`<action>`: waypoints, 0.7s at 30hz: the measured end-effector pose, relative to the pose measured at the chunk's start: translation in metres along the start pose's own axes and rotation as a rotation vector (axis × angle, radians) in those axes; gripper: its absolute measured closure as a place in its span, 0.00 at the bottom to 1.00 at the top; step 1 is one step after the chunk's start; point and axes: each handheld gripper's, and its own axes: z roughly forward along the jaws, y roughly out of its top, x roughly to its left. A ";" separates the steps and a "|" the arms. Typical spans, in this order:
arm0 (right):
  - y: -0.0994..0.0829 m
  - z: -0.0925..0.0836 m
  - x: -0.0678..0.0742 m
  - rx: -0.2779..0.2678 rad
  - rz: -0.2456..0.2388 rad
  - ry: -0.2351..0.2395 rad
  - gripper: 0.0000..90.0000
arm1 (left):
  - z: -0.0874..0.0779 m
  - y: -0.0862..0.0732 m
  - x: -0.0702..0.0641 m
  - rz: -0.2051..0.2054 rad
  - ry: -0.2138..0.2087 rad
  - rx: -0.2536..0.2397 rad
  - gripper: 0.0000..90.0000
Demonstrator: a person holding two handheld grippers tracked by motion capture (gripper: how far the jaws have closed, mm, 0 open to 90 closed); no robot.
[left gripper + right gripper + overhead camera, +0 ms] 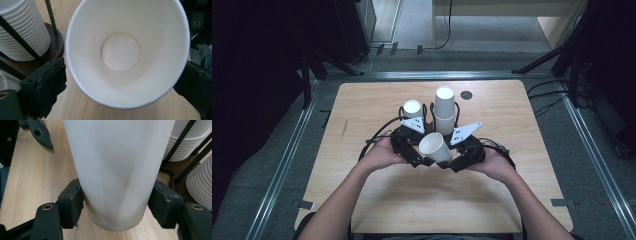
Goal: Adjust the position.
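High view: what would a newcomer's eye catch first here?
A white cup tilted mouth-up at the table's middle, between both grippers; the right gripper clamps its base. Behind it stand two cup stacks in wire racks, the taller stack on the right.

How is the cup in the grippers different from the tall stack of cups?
The single paper cup is tilted, mouth toward the person, held off the table; the tall cup stack stands upright in a wire holder. The held one is a lone cup, the stack many nested. Both are plain white.

Both forearms reach in together; the left gripper [416, 161] stands with jaws apart, the right gripper [452, 162] is clamped.
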 end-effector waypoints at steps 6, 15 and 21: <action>0.002 -0.001 -0.001 -0.018 0.003 0.009 0.37 | -0.001 -0.001 0.001 -0.034 0.012 -0.071 0.02; 0.005 0.002 0.001 -0.034 0.003 0.039 0.37 | 0.002 0.000 -0.002 -0.045 0.013 -0.115 0.08; 0.005 0.003 0.001 -0.035 0.007 0.047 0.37 | 0.002 0.000 -0.006 -0.023 0.014 -0.156 0.23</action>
